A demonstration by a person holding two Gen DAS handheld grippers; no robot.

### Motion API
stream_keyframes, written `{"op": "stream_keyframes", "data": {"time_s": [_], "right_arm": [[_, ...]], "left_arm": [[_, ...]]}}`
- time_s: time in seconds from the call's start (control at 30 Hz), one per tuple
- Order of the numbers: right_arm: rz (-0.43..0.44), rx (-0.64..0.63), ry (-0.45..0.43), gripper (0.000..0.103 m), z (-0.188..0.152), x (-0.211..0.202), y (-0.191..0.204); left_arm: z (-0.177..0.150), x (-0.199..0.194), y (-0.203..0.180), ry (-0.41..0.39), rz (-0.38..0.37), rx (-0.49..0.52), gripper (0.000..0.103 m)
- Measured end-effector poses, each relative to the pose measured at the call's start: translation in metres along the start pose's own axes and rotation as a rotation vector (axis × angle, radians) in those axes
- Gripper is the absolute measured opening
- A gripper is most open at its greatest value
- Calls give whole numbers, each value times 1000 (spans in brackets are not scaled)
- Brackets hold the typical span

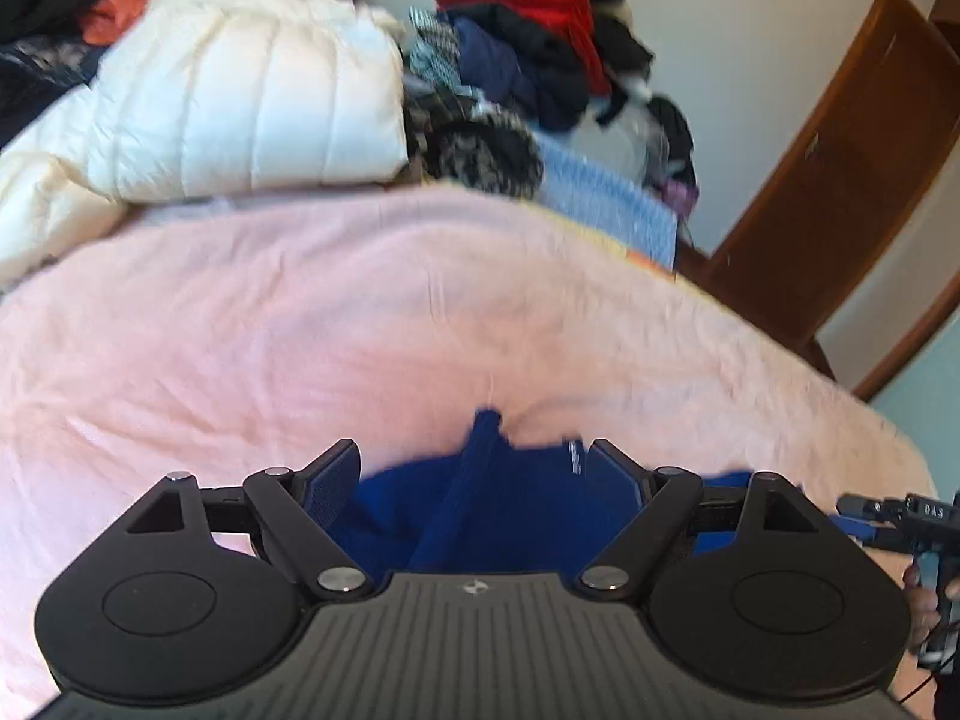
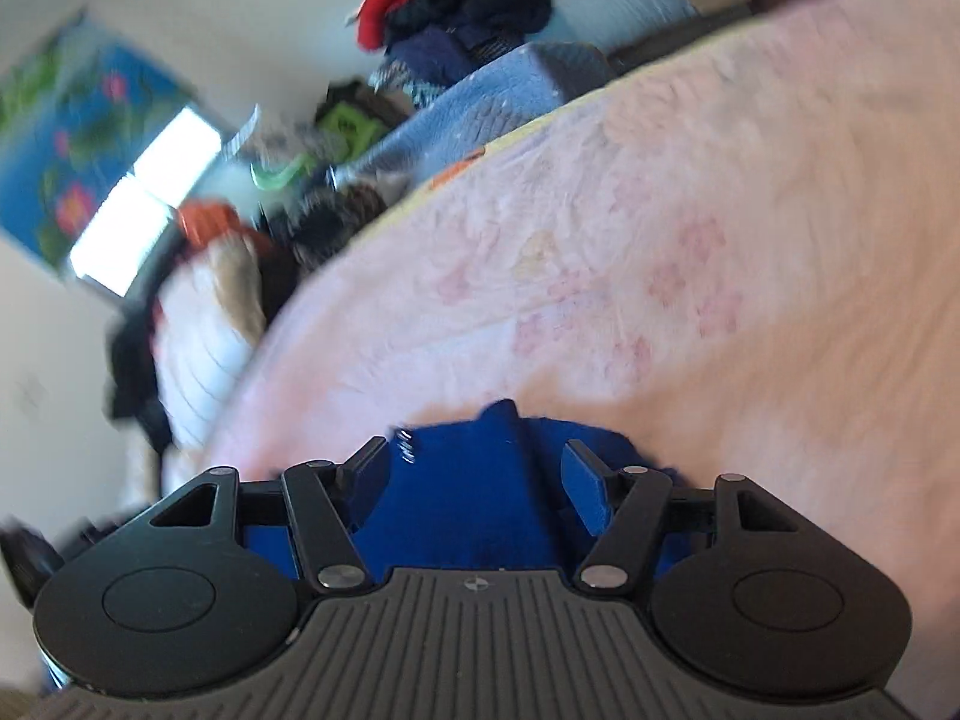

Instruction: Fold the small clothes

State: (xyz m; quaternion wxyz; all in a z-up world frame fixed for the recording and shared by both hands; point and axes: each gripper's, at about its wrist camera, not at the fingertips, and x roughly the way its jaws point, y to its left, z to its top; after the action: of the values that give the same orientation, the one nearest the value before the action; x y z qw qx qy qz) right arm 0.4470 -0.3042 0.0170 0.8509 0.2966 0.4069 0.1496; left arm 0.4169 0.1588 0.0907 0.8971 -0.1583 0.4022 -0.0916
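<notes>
Both jaws apart: left gripper (image 1: 480, 468), right gripper (image 2: 477, 468); blue garment (image 1: 498, 510) between.

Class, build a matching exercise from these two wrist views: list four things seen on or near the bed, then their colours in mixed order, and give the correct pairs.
Things:
1. small garment lying between the gripper fingers
2. fuzzy blanket covering the bed
3. puffy quilted jacket
4. wooden door

Colours:
A. brown
B. cream white
C. royal blue
D. pale pink

Pairs: 1-C, 2-D, 3-B, 4-A
</notes>
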Motion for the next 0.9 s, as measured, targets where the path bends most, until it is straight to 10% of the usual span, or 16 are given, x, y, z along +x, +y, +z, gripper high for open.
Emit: {"op": "stream_keyframes", "data": {"time_s": [0.23,0.3,0.33,0.43,0.77,0.9], "right_arm": [[-152,-243,84,49,-9,40,28],[-149,-298,67,10,-11,41,33],[-136,-289,81,11,-10,41,32],[-125,-270,38,10,-10,35,28],[-86,-82,-24,9,-11,32,-5],[-99,-56,-46,27,-16,26,-3]], "left_arm": [[-12,48,-20,60,112,155,77],[-15,57,-28,65,136,210,56],[-15,63,-32,68,166,244,31],[-15,74,-35,79,229,275,7],[-22,77,-33,21,314,265,4],[-22,59,-43,-20,343,289,7]]}}
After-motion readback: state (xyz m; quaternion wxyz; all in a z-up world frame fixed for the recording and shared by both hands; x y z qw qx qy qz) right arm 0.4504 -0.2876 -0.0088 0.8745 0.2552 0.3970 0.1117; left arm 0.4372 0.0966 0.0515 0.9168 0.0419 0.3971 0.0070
